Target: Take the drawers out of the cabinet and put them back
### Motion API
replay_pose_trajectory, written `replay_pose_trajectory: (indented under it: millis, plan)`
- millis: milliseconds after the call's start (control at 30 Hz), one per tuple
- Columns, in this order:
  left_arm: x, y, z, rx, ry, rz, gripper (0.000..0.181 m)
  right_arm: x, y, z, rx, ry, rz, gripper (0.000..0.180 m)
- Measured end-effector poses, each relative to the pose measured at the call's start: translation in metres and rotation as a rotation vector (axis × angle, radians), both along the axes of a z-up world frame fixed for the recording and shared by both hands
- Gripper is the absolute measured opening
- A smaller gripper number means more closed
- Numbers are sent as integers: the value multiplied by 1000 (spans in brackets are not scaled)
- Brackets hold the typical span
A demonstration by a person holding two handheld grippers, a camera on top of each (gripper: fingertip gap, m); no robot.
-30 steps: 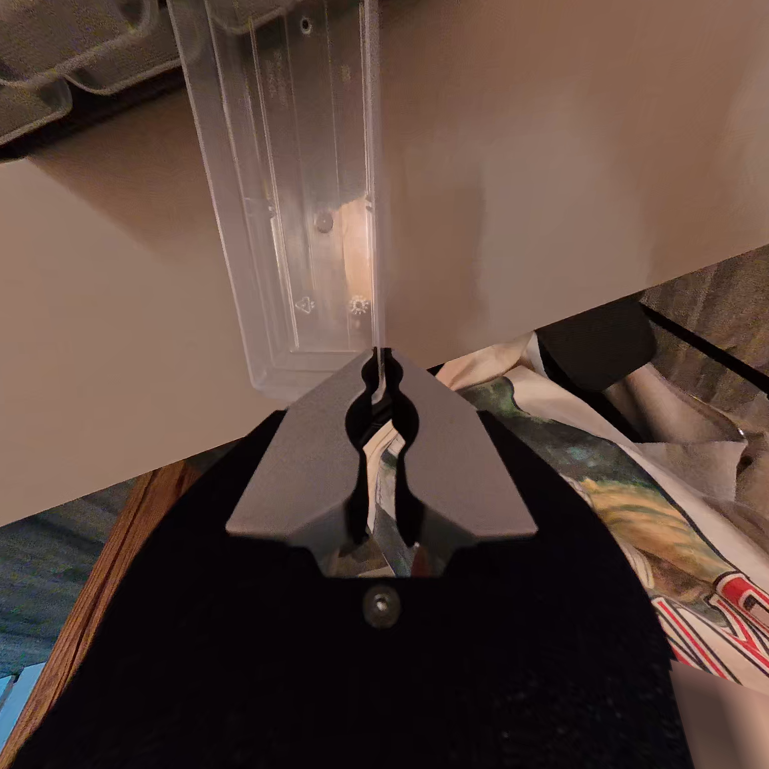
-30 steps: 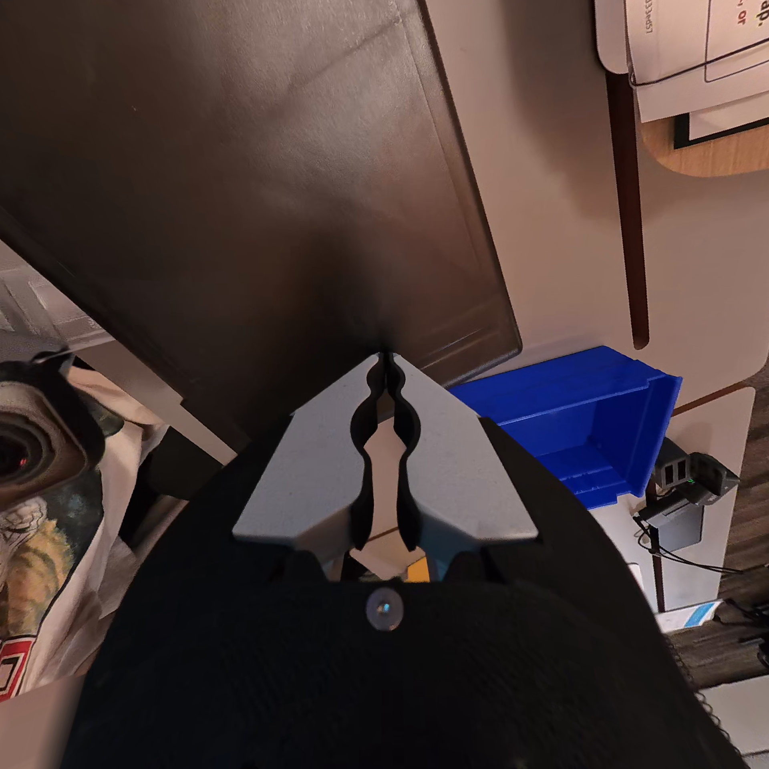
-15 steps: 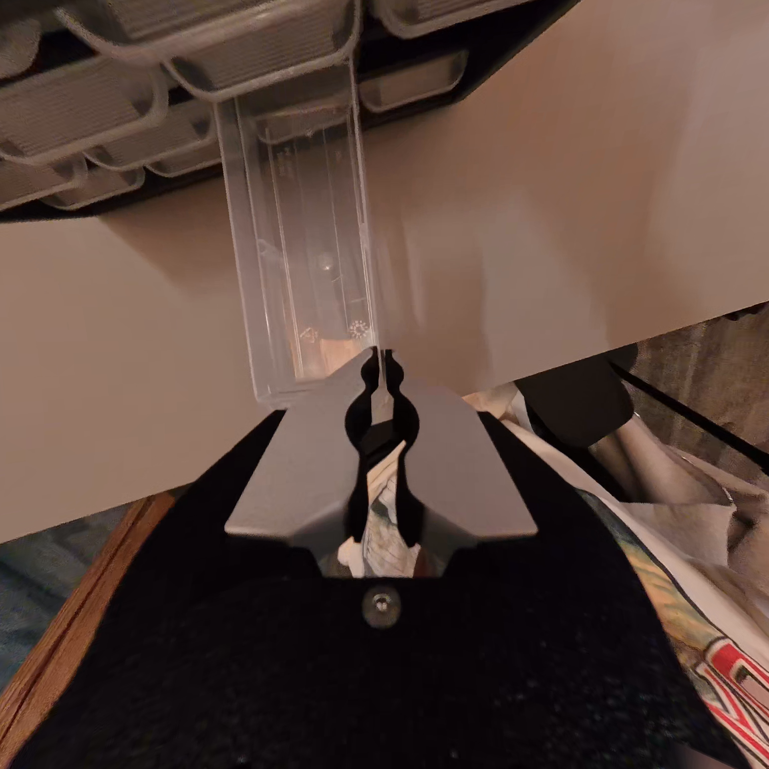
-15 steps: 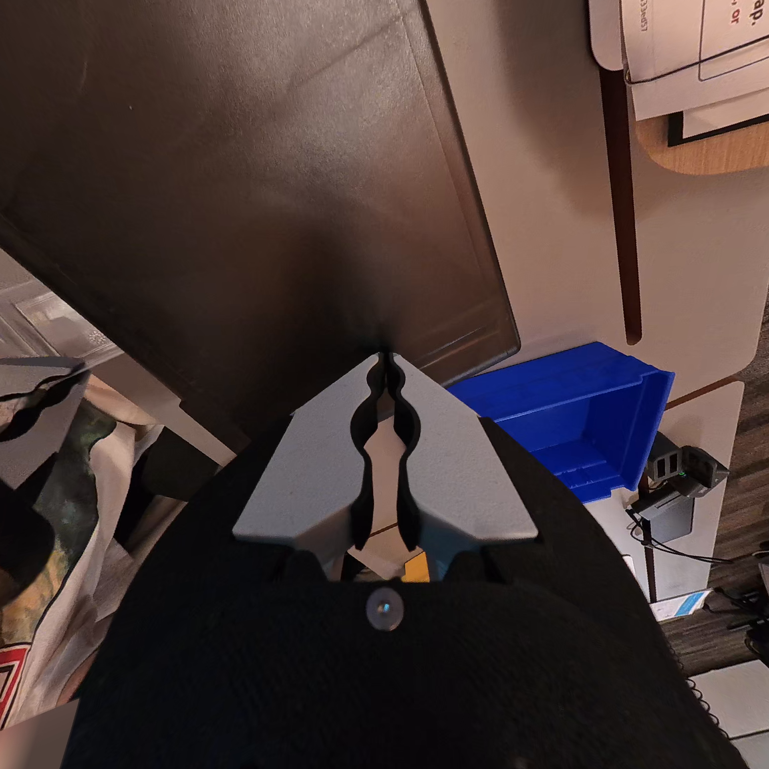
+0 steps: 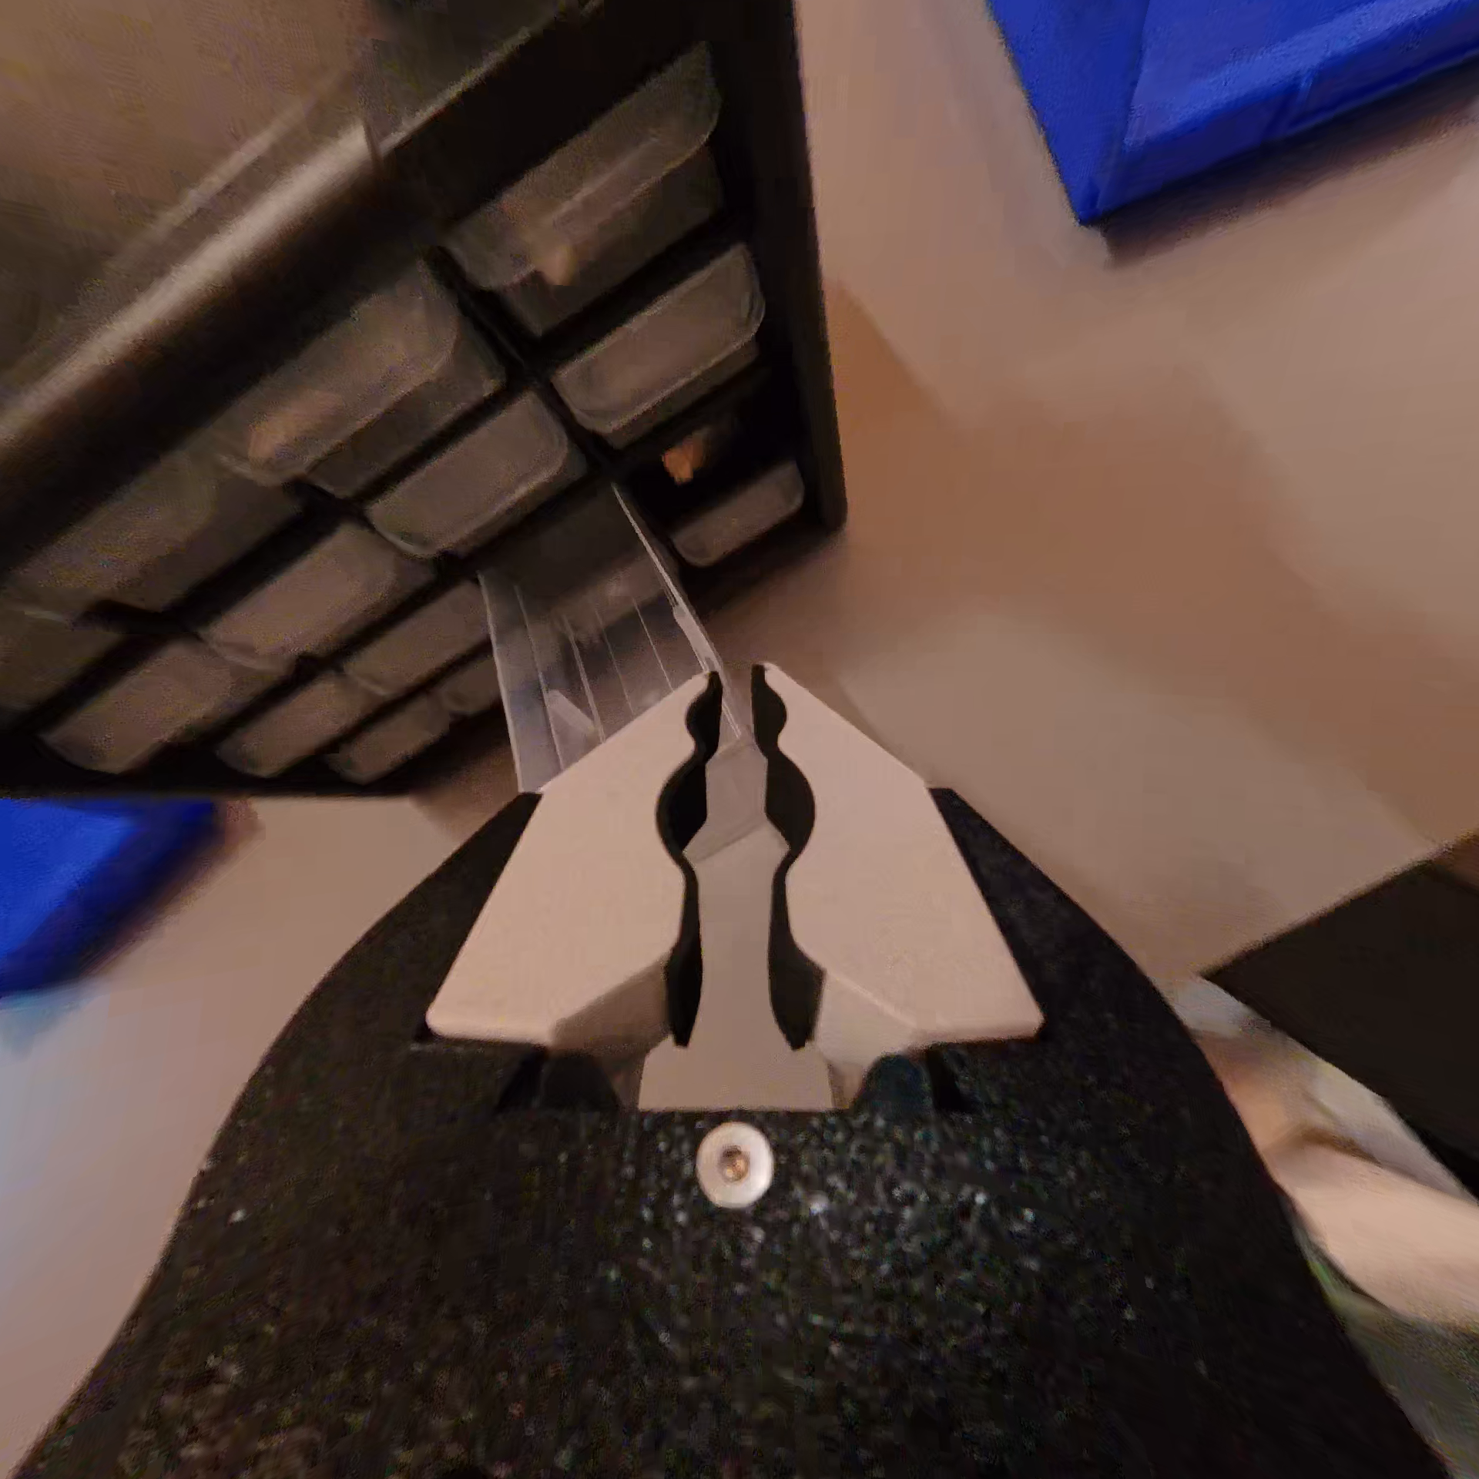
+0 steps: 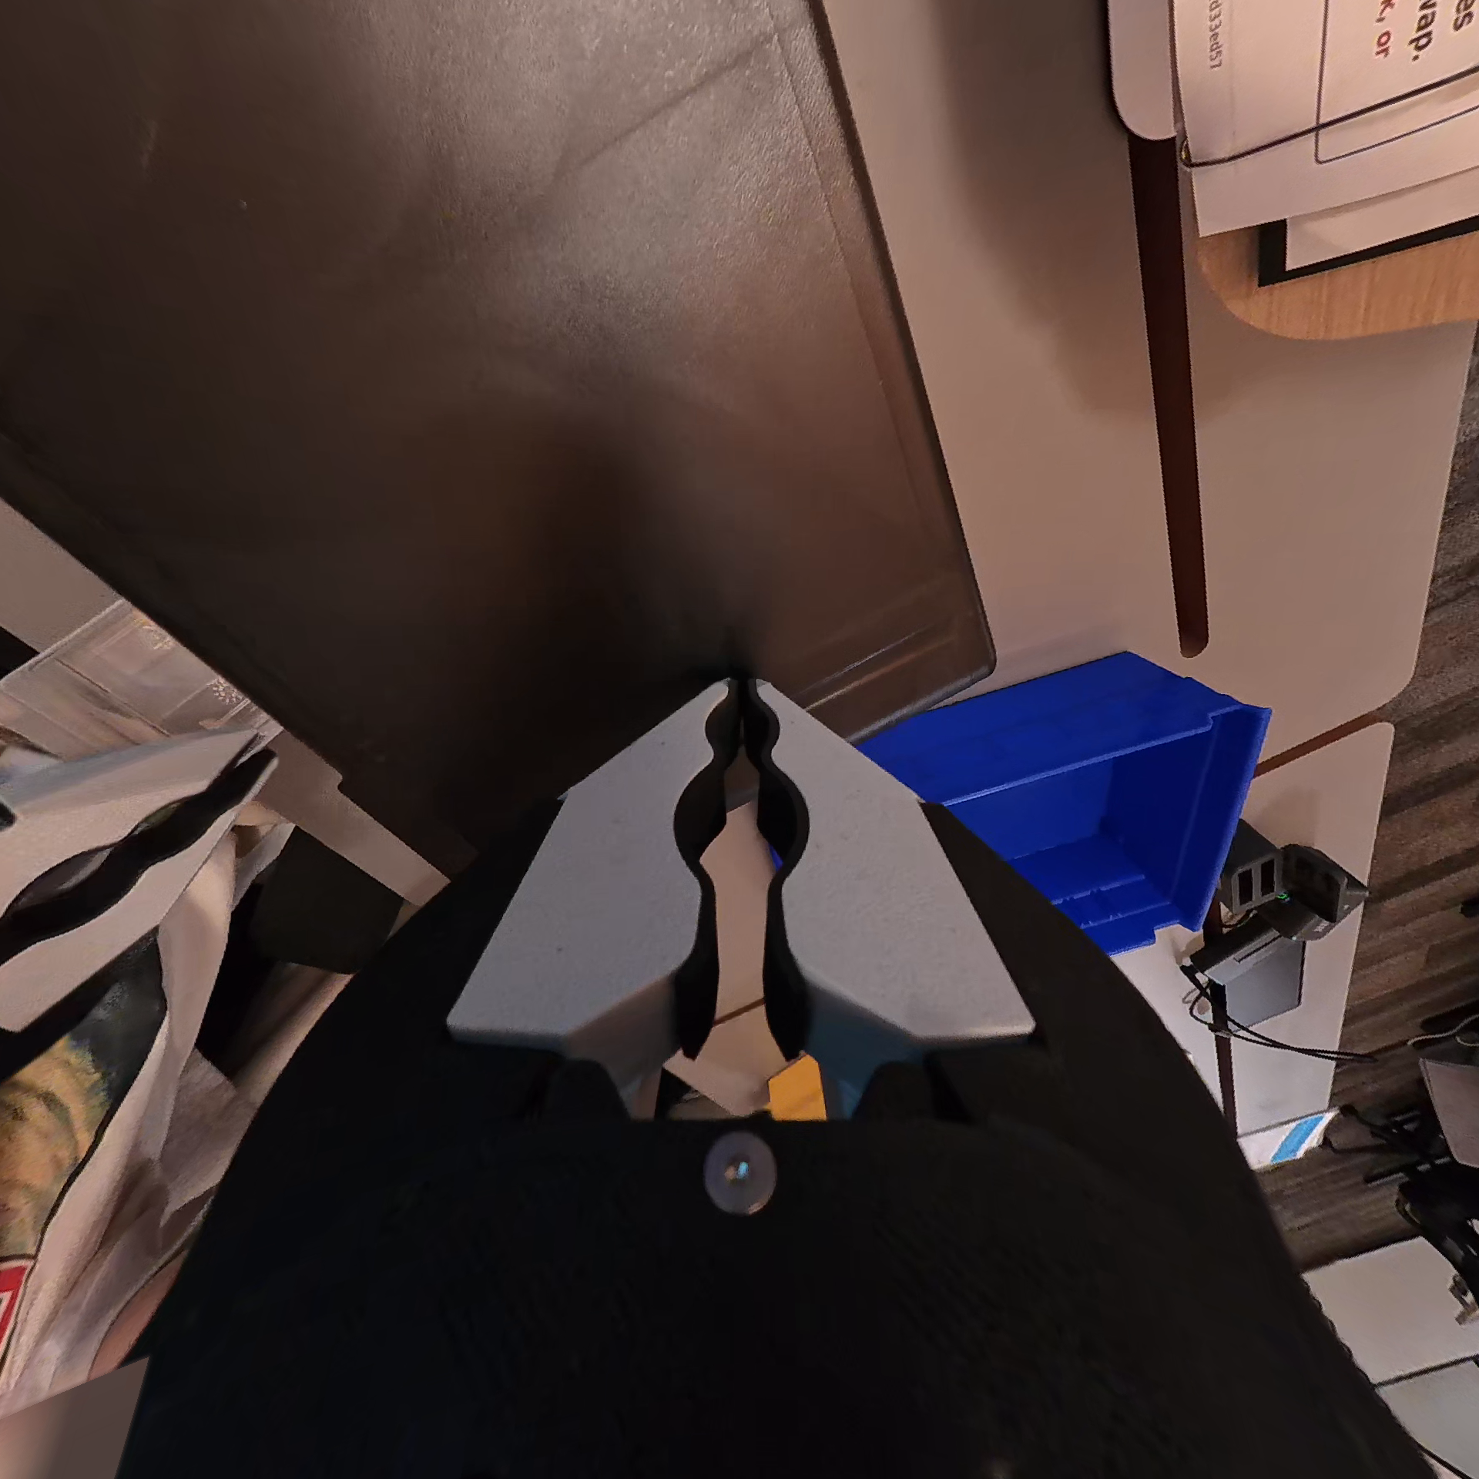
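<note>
Drawer (image 5: 608, 648) sits half into the cabinet (image 5: 808, 264), its wall between the left gripper (image 5: 732, 680)'s narrowly parted jaws; skewed, it could jam. Right gripper (image 6: 740, 688) presses the cabinet top, jaws together.

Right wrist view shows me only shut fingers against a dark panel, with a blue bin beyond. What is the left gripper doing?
Observer: The left gripper has its fingers slightly apart around the side wall of a clear drawer.
Operator: Where is that drawer?
Observer: Its far end meets the front of the black cabinet, low down, and the rest sticks out.
Operator: Any gaps?
Observer: One slot in the rightmost column looks empty.
</note>
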State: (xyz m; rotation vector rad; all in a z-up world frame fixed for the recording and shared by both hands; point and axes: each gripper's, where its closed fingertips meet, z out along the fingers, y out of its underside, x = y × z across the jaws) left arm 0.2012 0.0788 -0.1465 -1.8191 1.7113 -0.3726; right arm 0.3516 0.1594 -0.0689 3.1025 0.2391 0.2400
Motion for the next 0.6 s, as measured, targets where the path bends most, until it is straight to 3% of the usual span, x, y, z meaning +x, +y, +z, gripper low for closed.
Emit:
replay_pose_trajectory:
  millis: [33,167,433,600]
  plan:
    - [1,1,1,69,-53,-33,5,0,0,0,6,2,1,0]
    - [-1,9,6,394,-212,-148,3,0,0,0,31,13,1,0]
    - [-4,7,-8,744,-459,-219,1,0,0,0,34,21,3,0]
    - [12,6,-23,782,-525,-218,0,0,0,0,19,1,10,0]
